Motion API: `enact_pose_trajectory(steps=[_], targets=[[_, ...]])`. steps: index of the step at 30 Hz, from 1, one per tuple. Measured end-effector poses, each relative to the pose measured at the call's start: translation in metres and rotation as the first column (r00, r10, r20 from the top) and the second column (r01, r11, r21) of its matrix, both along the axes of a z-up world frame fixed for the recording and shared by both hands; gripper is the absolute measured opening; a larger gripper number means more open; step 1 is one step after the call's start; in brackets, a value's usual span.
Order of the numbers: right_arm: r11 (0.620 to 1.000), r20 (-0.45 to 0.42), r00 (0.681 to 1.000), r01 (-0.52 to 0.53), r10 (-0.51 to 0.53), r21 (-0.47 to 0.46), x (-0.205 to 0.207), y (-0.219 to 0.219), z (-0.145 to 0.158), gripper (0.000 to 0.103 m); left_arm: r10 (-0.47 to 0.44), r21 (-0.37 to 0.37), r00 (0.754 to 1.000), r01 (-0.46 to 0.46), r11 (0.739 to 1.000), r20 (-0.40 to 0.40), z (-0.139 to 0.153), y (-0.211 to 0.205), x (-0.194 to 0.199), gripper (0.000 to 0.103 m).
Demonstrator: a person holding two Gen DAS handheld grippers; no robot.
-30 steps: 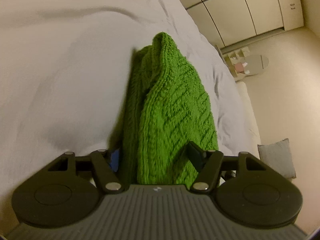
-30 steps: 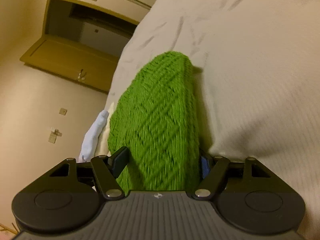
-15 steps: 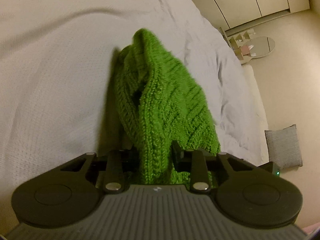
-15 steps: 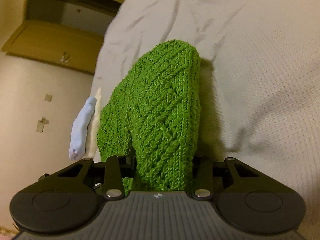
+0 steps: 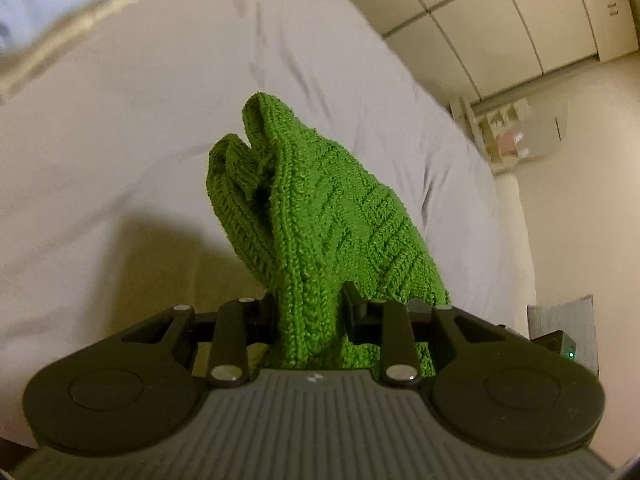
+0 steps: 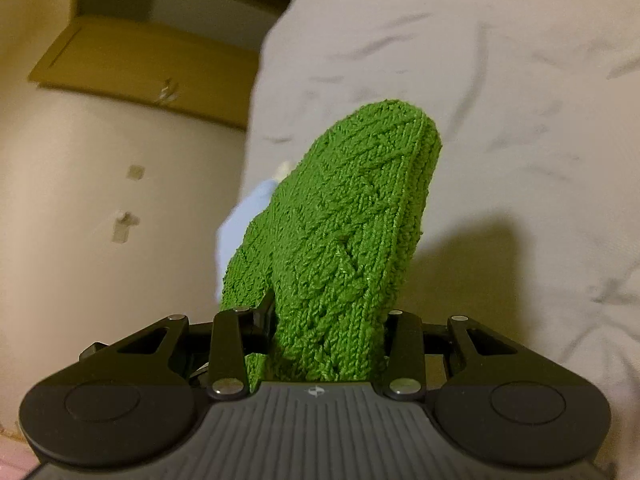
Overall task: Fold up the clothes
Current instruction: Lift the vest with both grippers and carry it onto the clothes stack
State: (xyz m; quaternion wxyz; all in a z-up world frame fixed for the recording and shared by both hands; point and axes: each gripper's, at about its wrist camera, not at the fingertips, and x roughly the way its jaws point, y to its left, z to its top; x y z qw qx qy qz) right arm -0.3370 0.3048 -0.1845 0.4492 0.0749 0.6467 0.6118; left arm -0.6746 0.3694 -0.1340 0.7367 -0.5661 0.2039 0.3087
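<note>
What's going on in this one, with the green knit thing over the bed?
A person is holding a green knitted garment with two handheld grippers, above a bed covered in a pale sheet. The left gripper is clamped on one bunched part of the knit, and the right gripper is clamped on another. The garment hangs bunched from the jaws, not yet laid flat or folded.

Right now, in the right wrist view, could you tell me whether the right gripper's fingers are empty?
No, the right gripper is clamped on the green knitted garment, which rises from between its fingers.
</note>
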Motion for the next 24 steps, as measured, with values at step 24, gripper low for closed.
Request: enact_pose_trajectory(steps=[24], targets=[[0.992, 0.031, 0.998, 0.056, -0.059, 0.111, -0.295, 0.290, 0.021, 0.038, -0.087, 0.118, 0.994, 0.095, 0.989, -0.070, 0.014, 0.328, -0.267, 0.025]])
